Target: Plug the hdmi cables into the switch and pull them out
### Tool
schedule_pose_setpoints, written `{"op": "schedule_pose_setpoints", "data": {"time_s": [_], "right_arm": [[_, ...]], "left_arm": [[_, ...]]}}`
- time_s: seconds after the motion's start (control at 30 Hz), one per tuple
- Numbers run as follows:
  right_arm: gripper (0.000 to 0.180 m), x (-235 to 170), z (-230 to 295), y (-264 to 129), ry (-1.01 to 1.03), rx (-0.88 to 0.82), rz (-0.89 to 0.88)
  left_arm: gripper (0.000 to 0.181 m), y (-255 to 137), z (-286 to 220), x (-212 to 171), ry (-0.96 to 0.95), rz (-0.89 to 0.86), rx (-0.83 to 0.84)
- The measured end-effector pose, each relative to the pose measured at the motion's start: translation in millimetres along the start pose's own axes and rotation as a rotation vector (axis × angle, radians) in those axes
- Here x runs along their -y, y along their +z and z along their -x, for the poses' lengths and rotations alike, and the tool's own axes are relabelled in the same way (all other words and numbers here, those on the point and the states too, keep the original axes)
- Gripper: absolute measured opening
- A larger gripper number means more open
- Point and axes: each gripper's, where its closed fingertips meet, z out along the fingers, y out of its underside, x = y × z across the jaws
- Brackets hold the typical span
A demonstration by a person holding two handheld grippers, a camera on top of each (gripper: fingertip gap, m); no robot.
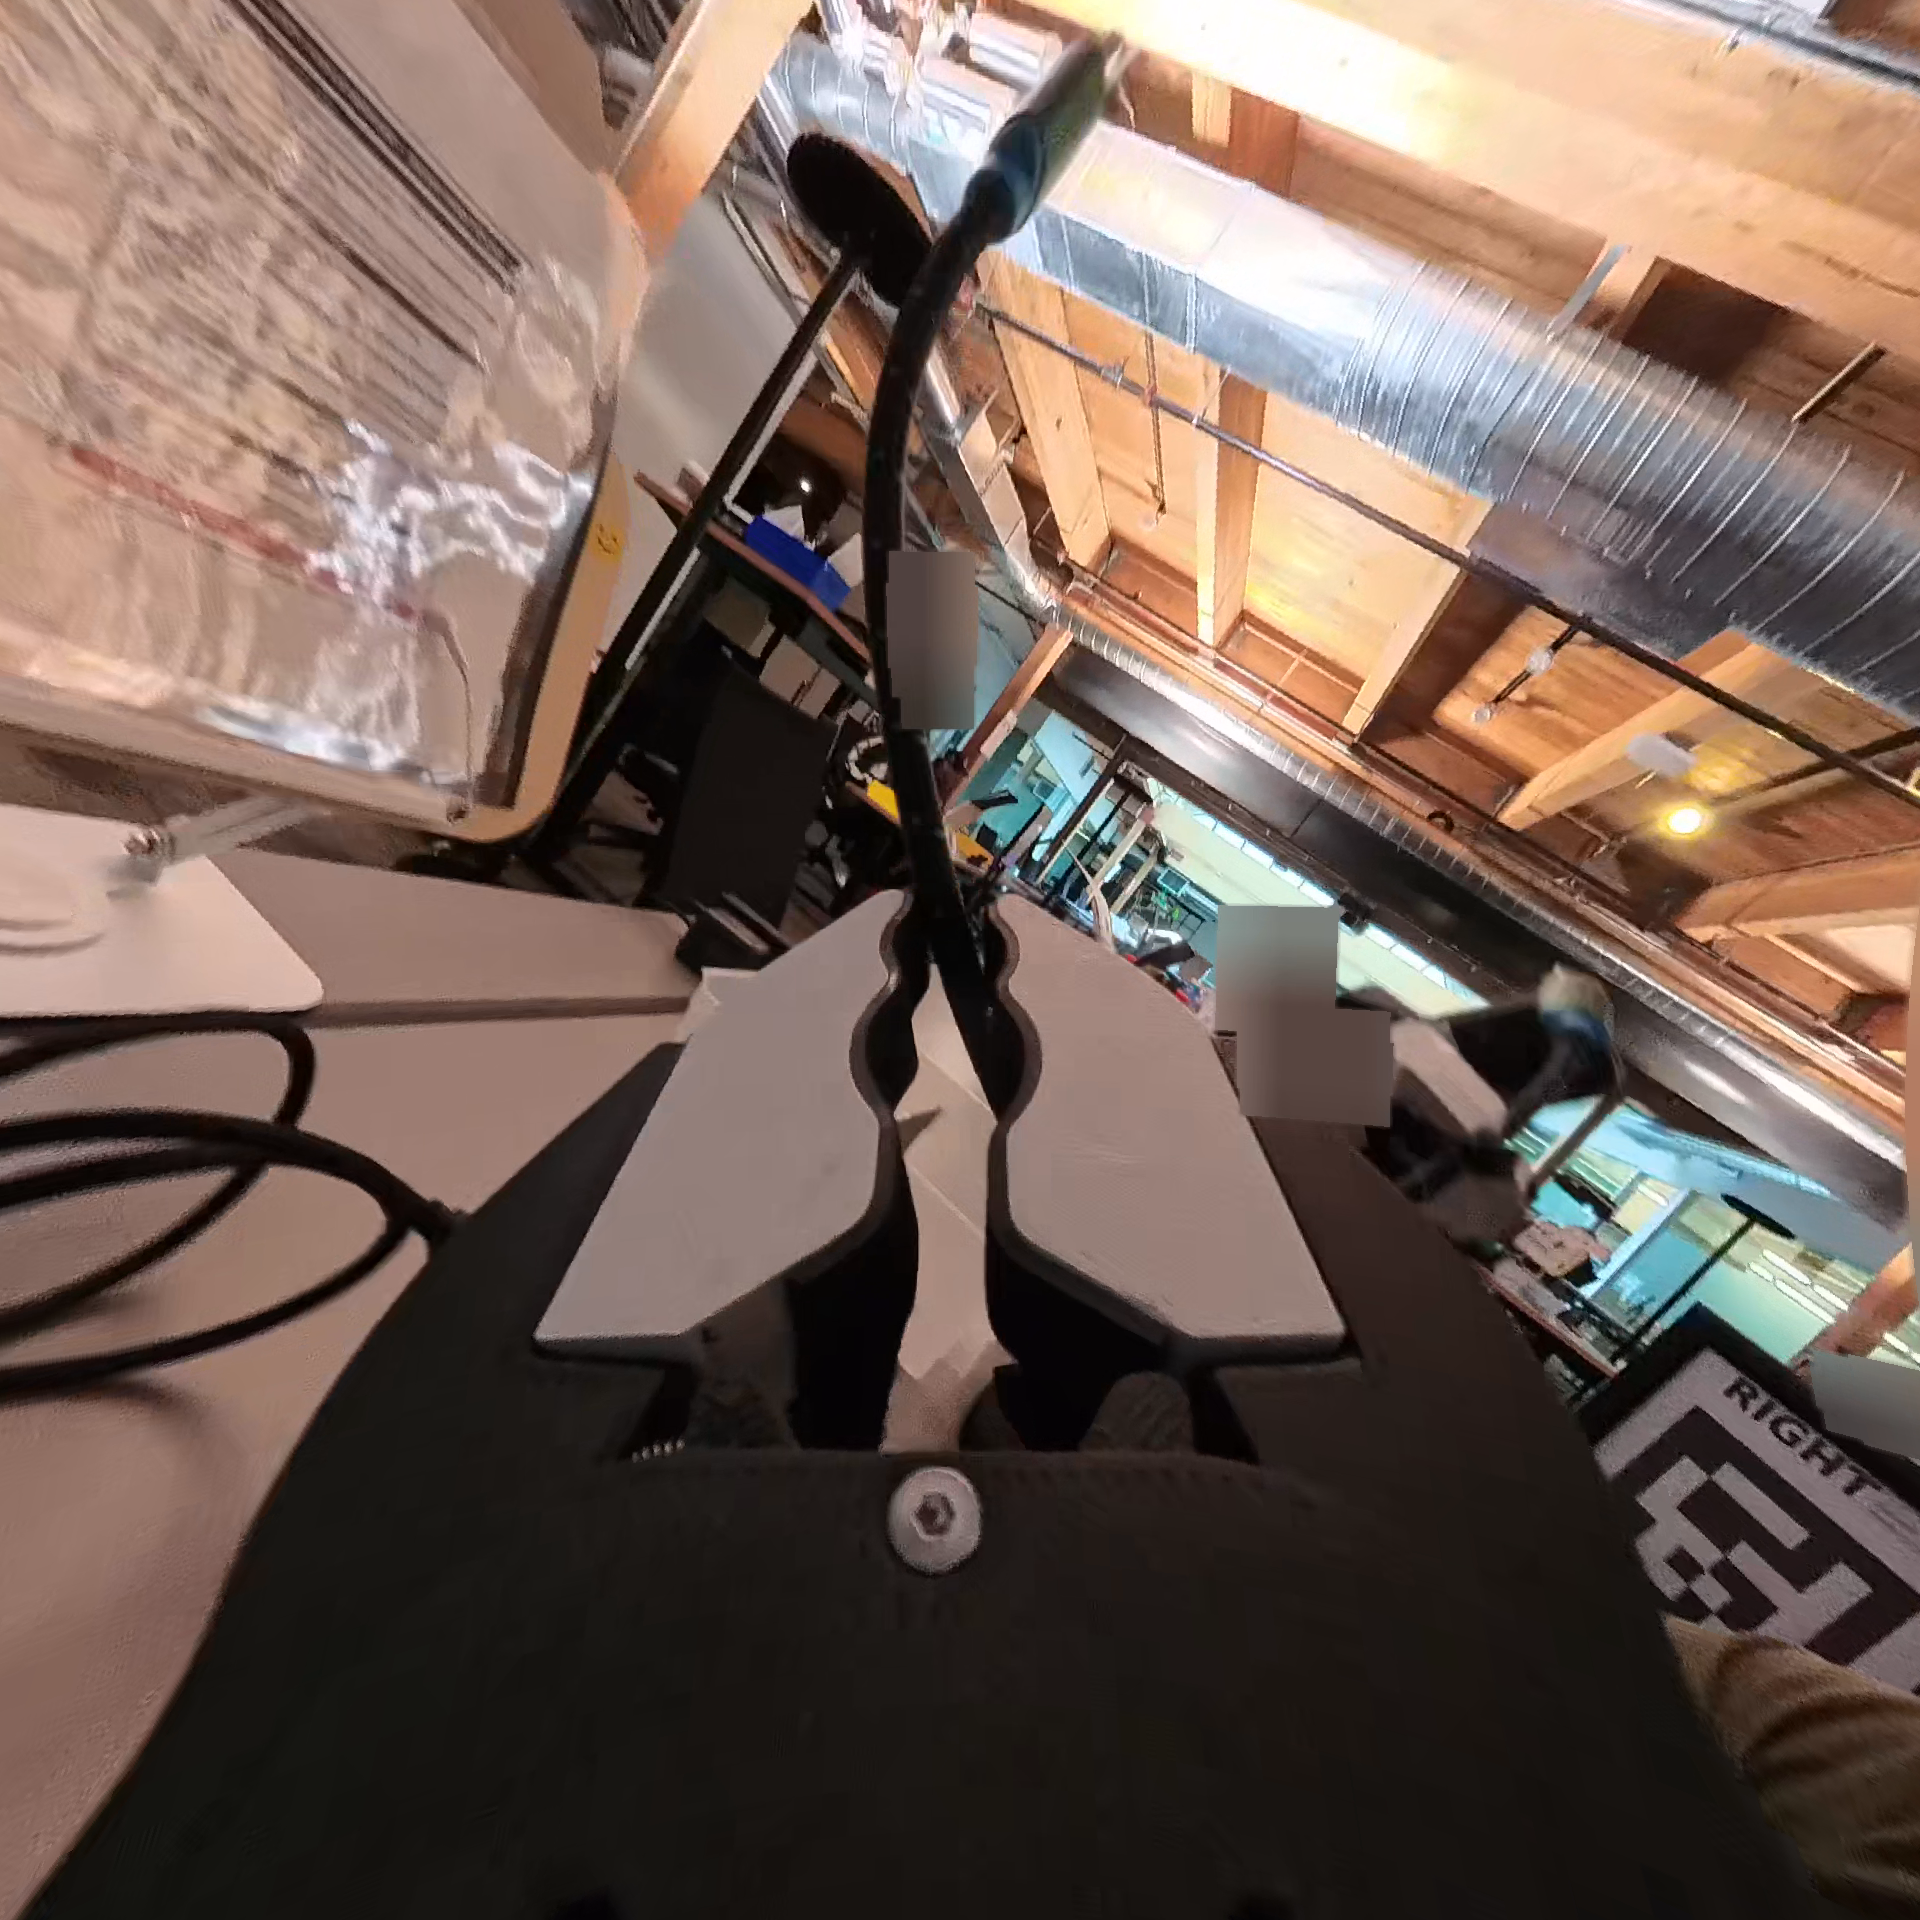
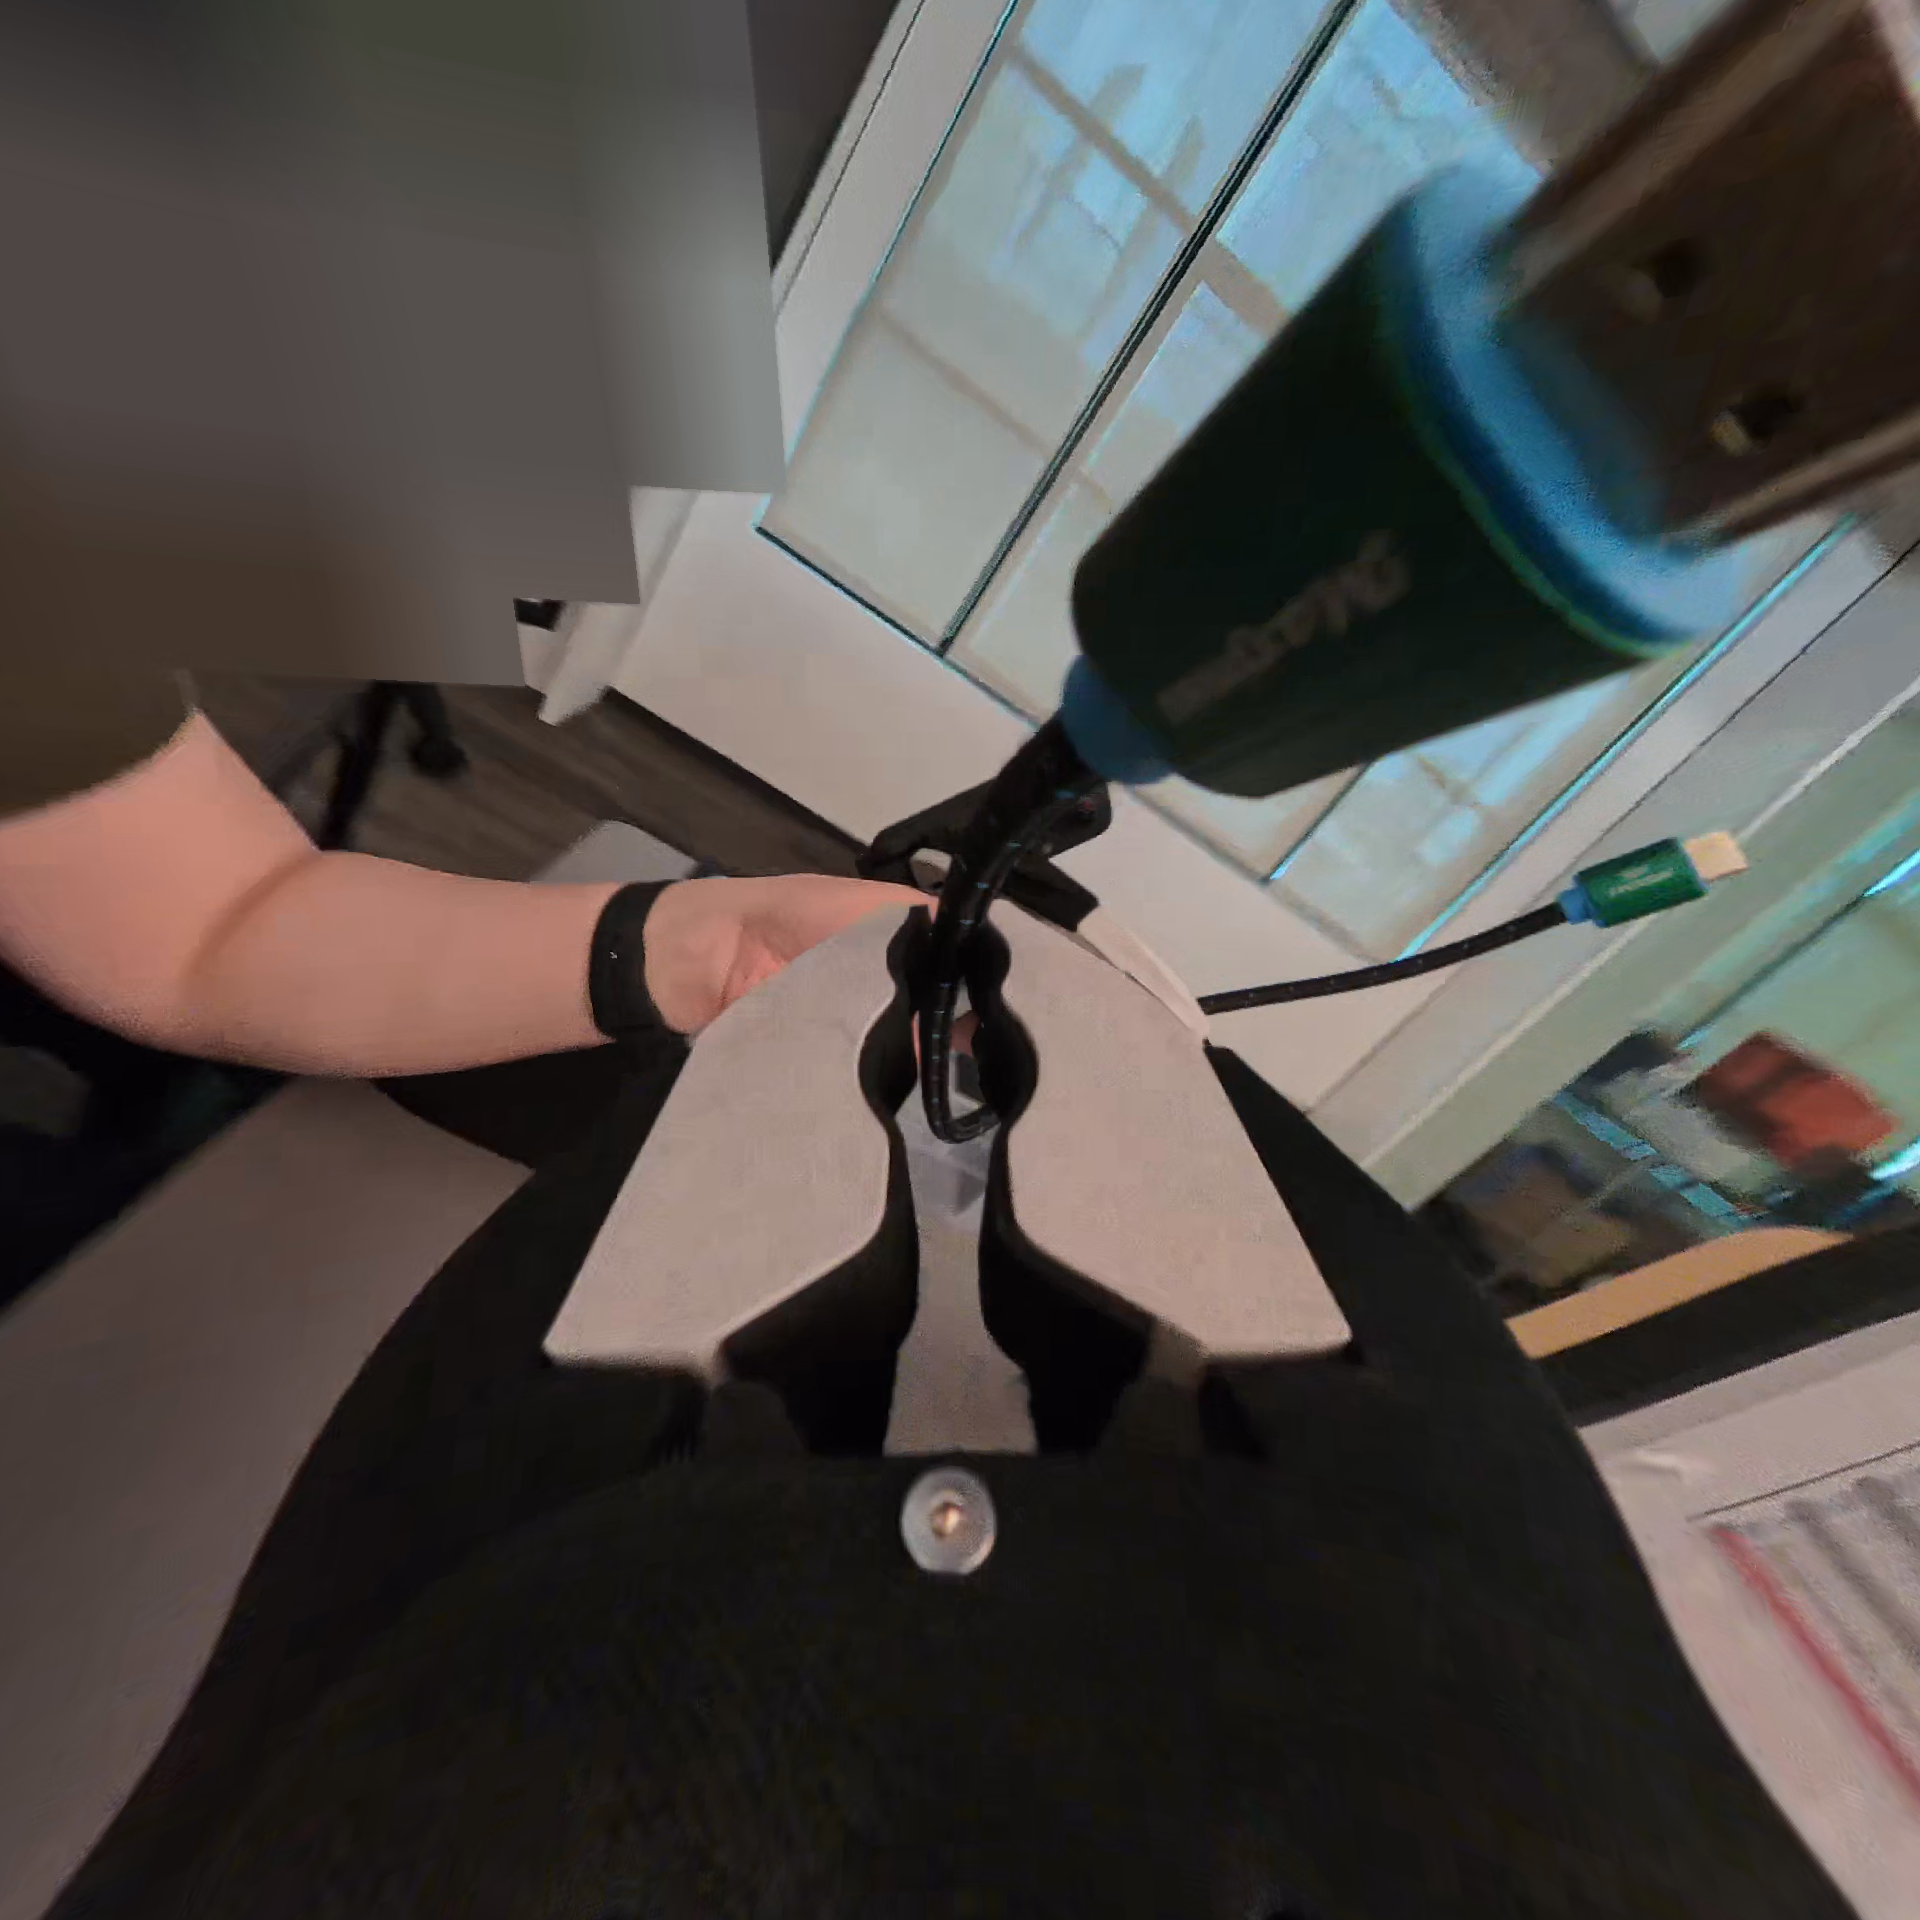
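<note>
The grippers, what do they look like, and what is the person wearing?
Both the left gripper and the right gripper have a black plastic body, one silver screw and two pale grey fingers with wavy black inner edges. A black-and-white square-pattern marker sits on the far gripper. The person wears a black wristband and a dark short sleeve.

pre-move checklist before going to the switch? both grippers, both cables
1. Left gripper shut on its cable: ok, gripped on the cord, well back from the plug.
2. Left plug free and unobstructed: ok, raised in the air, though blurred.
3. Right gripper shut on its cable: ok, also on the cord below the plug.
4. Right plug free: ok, metal tip exposed, nothing attached.
5. Switch located: not ok, it shows in neither view.
6. Slack cord on the table clear of snags: cannot tell; it loops off the left edge.
</note>
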Motion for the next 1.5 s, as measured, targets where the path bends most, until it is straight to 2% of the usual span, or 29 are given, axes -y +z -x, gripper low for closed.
{"op": "schedule_pose_setpoints", "data": {"time_s": [0.03, 0.2, 0.37, 0.5, 0.63, 0.83, 0.97, 1.07, 1.13, 1.27, 1.43, 1.5], "right_arm": [[0.007, -1, -2, -3, 0.056, 0.026, 0.018], [0.008, -10, 15, -2, 0.08, 0.117, 0.205], [0.007, -25, 30, 4, 0.002, 0.114, 0.412], [0.007, -47, 36, 8, 0.017, 0.126, 0.538], [0.007, -65, 38, 10, 0.081, 0.148, 0.605], [0.007, -86, 44, 16, 0.172, 0.168, 0.679], [0.007, -104, 50, 22, 0.164, 0.163, 0.757], [0.007, -112, 51, 24, 0.153, 0.154, 0.79], [0.007, -116, 50, 23, 0.147, 0.149, 0.806], [0.008, -123, 47, 21, 0.132, 0.136, 0.837], [0.013, -96, 41, 13, 0.167, 0.17, 0.682], [0.026, -68, 31, 3, 0.17, 0.169, 0.544]], "left_arm": [[0.009, 0, -1, -11, -0.015, 0.018, 0.007], [0.012, -14, 12, -66, -0.095, 0.12, 0.049], [0.019, -41, 20, -85, -0.043, 0.179, 0.069], [0.04, -65, 16, -73, 0.131, 0.21, 0.199], [0.044, -74, -23, -58, 0.321, 0.217, 0.209], [0.056, -37, -113, -77, 0.669, 0.3, 0.087], [0.043, -14, -123, -76, 0.794, 0.304, 0.137], [0.034, -7, -119, -77, 0.756, 0.342, 0.131], [0.014, -7, -115, -79, 0.756, 0.369, 0.117], [0.013, -5, -104, -78, 0.781, 0.416, 0.135], [0.013, -3, -117, -60, 0.741, 0.468, 0.073], [0.012, -5, -132, -48, 0.696, 0.463, 0.014]]}}
